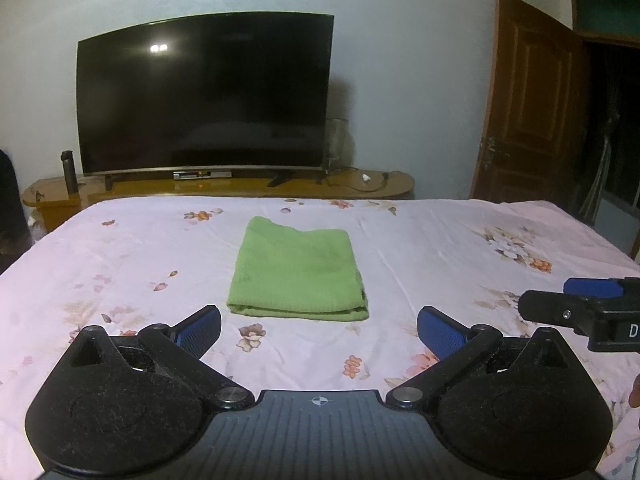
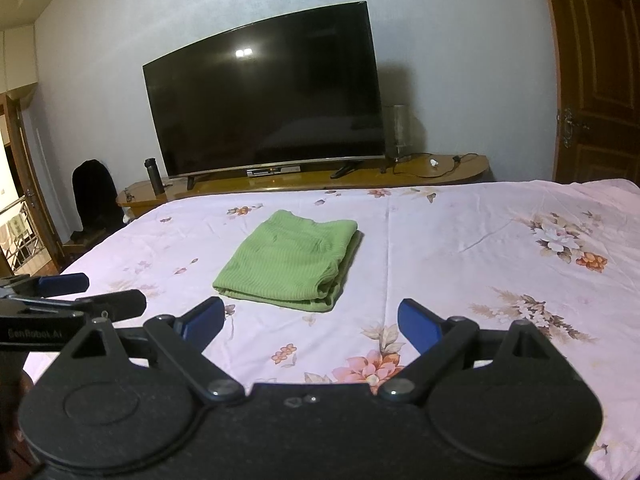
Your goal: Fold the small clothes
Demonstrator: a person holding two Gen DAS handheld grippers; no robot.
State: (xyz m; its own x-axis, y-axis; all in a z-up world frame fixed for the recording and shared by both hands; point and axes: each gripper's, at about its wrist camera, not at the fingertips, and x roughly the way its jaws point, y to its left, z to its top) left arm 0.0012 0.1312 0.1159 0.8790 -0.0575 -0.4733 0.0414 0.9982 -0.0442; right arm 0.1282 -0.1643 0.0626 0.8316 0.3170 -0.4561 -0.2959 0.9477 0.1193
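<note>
A green knitted garment [image 1: 298, 270] lies folded into a neat rectangle on the pink flowered bedsheet [image 1: 440, 248], its layered edges at the near and right sides. In the right wrist view the same green garment [image 2: 290, 260] lies ahead and slightly left. My left gripper [image 1: 320, 330] hovers open just short of the garment's near edge, nothing between its blue pads. My right gripper [image 2: 312, 326] is open too, empty, a little nearer than the garment. Each gripper shows at the edge of the other's view: the right gripper [image 1: 588, 300] and the left gripper [image 2: 76, 292].
The bedsheet [image 2: 480, 248] spreads wide on all sides of the garment. Beyond the bed's far edge stands a wooden cabinet [image 1: 224, 188] with a large dark television [image 1: 204, 96] and a black bottle [image 1: 70, 170]. A brown door [image 1: 532, 100] stands open at the right.
</note>
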